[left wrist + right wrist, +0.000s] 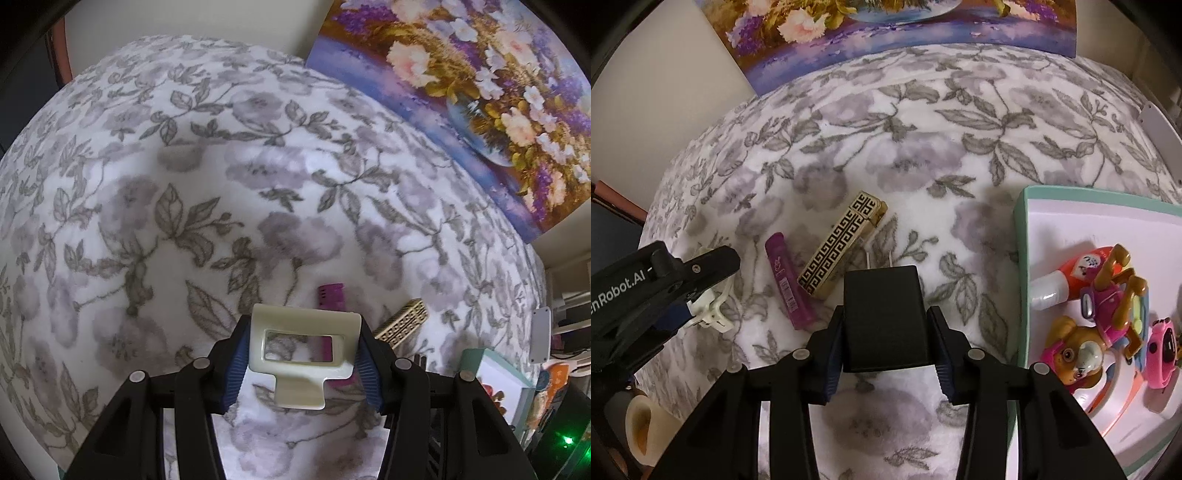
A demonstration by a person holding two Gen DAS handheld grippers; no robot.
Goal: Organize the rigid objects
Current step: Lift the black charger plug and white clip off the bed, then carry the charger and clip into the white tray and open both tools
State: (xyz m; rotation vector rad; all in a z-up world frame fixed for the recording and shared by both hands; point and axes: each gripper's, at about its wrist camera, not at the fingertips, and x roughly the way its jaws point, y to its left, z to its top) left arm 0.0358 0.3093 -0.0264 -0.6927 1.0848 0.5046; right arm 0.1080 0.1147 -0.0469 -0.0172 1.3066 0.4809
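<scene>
The right tongs (886, 332) are clenched on a black plug adapter (884, 317), its two prongs pointing away, held above the flowered bed cover (923, 155) just left of the teal-rimmed box (1021, 280). That box, the landmark here, already holds toy figures (1108, 306), so the step in hand looks like carrying loose items into it. The left tongs (301, 354) grasp a cream hair clip (301, 343) well to the left of the box. Beyond the adapter, still lying on the bed left of the box, are a gold-and-black patterned lighter (842, 245) and, just left of it, a purple lighter (790, 280). Next, the right tongs probably need to swing rightward over the box rim and let go of the adapter in a bare spot.
</scene>
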